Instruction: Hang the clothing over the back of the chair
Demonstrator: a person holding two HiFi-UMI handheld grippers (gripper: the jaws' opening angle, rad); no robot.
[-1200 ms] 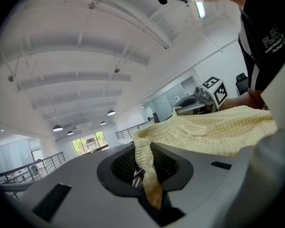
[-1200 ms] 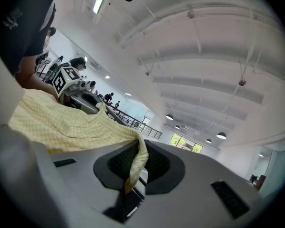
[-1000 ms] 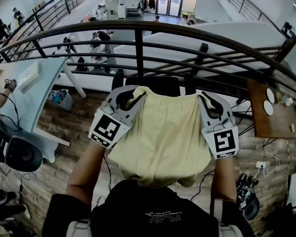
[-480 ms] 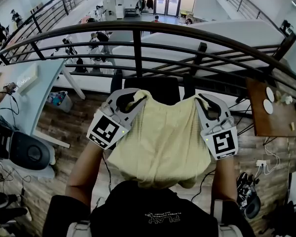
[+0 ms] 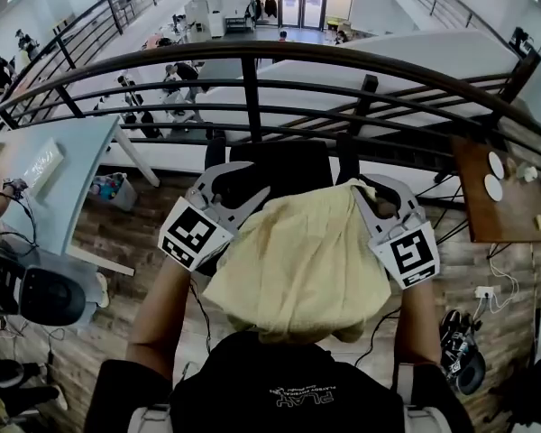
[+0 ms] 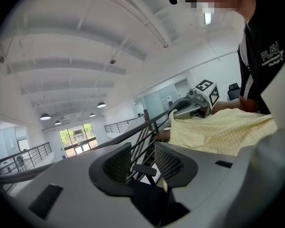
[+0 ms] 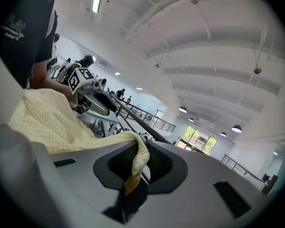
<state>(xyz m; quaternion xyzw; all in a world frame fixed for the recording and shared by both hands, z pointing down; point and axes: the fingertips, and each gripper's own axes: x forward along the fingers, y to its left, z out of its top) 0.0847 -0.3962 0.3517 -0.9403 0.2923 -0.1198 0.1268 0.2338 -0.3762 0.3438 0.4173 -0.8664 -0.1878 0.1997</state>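
Observation:
The pale yellow clothing (image 5: pixel 302 260) hangs between my two grippers, its top edge against the black chair back (image 5: pixel 279 161). My left gripper (image 5: pixel 243 183) stands open at the chair's left side; its jaws have just been opening and nothing is between them (image 6: pixel 143 163). The cloth's left corner lies clear of it, to its right (image 6: pixel 218 129). My right gripper (image 5: pixel 371 195) is shut on the cloth's right corner, which is pinched between the pads and folds down over them (image 7: pixel 138 163). Each gripper view shows the other gripper across the cloth (image 7: pixel 47 118).
A black metal railing (image 5: pixel 252 52) runs just beyond the chair, with a lower floor behind it. A small wooden table (image 5: pixel 496 206) stands at the right, a white desk (image 5: pixel 54 179) and a black office chair (image 5: pixel 36 296) at the left. Cables lie on the wooden floor.
The left gripper's jaws have opened and let go of the cloth's left corner, which has slipped away to the right. The right gripper still holds its corner.

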